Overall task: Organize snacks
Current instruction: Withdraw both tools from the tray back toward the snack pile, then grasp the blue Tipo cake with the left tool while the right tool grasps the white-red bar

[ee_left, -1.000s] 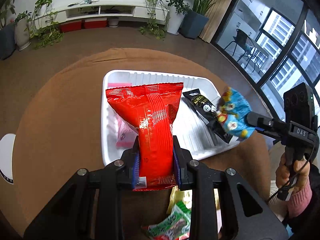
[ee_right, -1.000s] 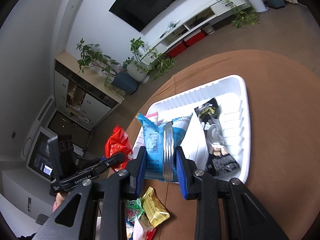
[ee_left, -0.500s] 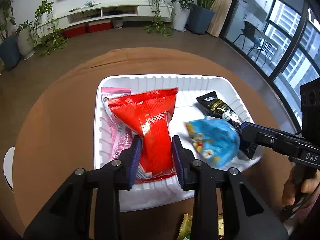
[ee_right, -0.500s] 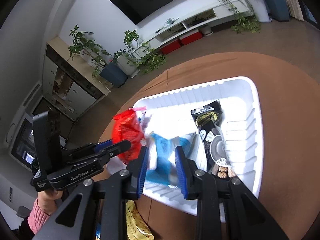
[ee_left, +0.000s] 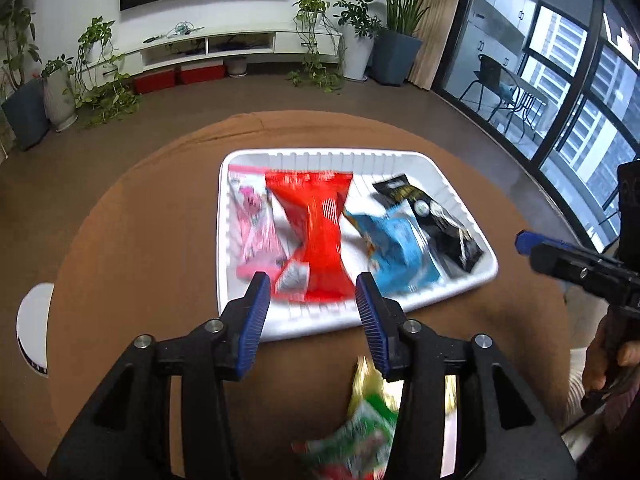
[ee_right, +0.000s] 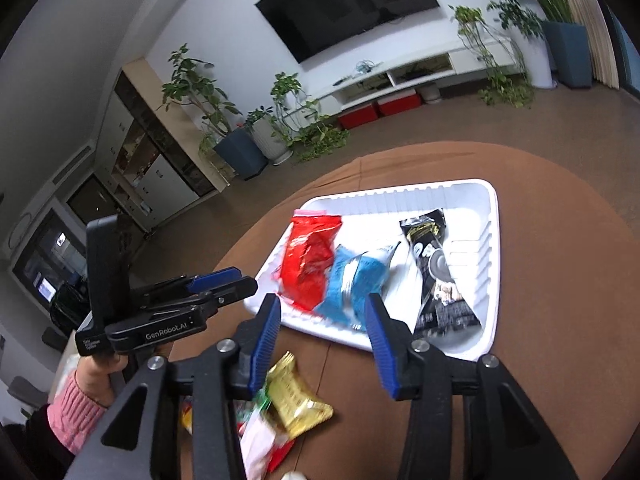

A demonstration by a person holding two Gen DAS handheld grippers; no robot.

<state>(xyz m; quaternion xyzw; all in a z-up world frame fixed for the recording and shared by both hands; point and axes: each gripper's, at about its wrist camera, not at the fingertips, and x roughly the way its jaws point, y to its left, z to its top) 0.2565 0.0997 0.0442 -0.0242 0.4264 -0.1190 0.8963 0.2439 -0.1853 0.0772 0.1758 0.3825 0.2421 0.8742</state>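
I see a white ribbed tray [ee_left: 460,286] on a brown table [ee_left: 132,240]. In it, from nine to three o'clock: pink pack [ee_left: 254,226], red bag [ee_left: 320,236], blue bag [ee_left: 400,250], black pack [ee_left: 436,220]. My grippers' fingers [ee_left: 252,320] are blue-padded, black-framed.

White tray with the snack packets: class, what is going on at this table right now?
A person holding two hand-held grippers is sorting snacks. The left gripper and the right gripper are both open and empty, at the near edge of the white plastic tray. In it lie a pink packet, a red bag, a blue bag and a black packet. A gold packet waits on the brown table.
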